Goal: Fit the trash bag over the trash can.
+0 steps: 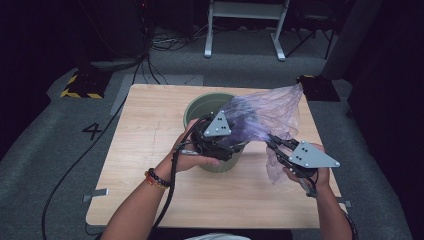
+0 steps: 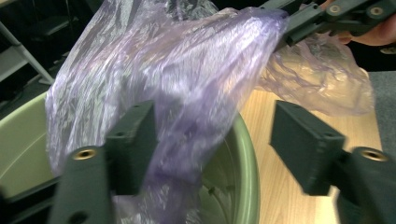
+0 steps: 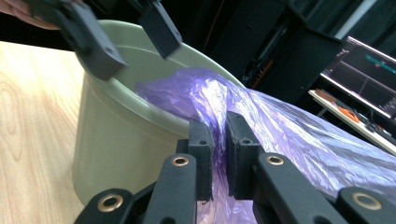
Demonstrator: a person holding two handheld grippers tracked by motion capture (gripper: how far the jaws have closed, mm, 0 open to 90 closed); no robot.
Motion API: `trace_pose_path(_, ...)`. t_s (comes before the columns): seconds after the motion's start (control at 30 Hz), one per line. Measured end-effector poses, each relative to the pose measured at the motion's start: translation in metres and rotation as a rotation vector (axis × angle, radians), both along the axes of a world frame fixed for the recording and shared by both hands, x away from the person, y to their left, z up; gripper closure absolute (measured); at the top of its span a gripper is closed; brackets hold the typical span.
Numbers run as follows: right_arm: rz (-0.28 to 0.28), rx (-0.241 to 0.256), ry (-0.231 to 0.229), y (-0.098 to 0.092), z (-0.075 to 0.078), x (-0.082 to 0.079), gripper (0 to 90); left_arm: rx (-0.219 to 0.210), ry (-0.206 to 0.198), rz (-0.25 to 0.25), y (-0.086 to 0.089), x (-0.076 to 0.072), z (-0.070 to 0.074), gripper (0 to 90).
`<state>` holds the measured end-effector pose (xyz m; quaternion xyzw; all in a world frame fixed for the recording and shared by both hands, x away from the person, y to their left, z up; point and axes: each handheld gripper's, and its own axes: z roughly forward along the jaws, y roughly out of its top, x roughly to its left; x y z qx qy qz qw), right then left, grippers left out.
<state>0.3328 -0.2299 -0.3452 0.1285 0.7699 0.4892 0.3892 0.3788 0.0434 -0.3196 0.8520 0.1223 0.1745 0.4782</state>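
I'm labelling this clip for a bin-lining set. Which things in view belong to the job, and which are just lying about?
In the job:
- purple plastic bag
- green bin
- left gripper, jaws open around the bag
- right gripper, jaws shut on the bag

Lying about:
- yellow-black striped block on the floor
- white stand
- floor cables

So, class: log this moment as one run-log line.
left claw: open over bin rim | right claw: shut on purple bag | green bin: upright on table | bag: partly in bin, not yet fitted
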Motion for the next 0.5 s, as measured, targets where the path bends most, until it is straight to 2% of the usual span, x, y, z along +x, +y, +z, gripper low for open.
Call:
trace_pose_path(0.07,0.011,-0.011,-0.005,0.005,0.001,-0.001,82.8,0.003,-0.009,0.010,0.000,0.000,0.000,38.8)
trace_pose_path(0.13,0.023,-0.020,-0.008,0.009,0.002,-0.002,82.8,0.009,-0.018,0.005,0.000,0.000,0.000,48.2)
trace_pose_path(0.17,0.029,-0.019,-0.004,0.011,0.002,-0.002,82.8,0.012,-0.013,-0.011,0.000,0.001,0.000,53.9)
trace_pose_path(0.23,0.039,-0.024,-0.002,0.015,0.001,-0.002,82.7,0.028,-0.021,-0.012,0.000,0.001,-0.001,64.2)
trace_pose_path(0.27,0.049,-0.025,0.002,0.018,-0.001,-0.002,82.6,0.030,-0.025,-0.015,0.001,0.001,-0.001,73.1)
trace_pose_path(0.37,0.055,-0.023,0.010,0.020,-0.003,-0.002,82.5,0.035,-0.028,-0.019,0.003,0.001,-0.003,75.1)
trace_pose_path(0.5,0.071,-0.005,0.021,0.022,-0.007,-0.003,82.6,0.024,-0.034,-0.028,0.006,0.001,-0.005,83.3)
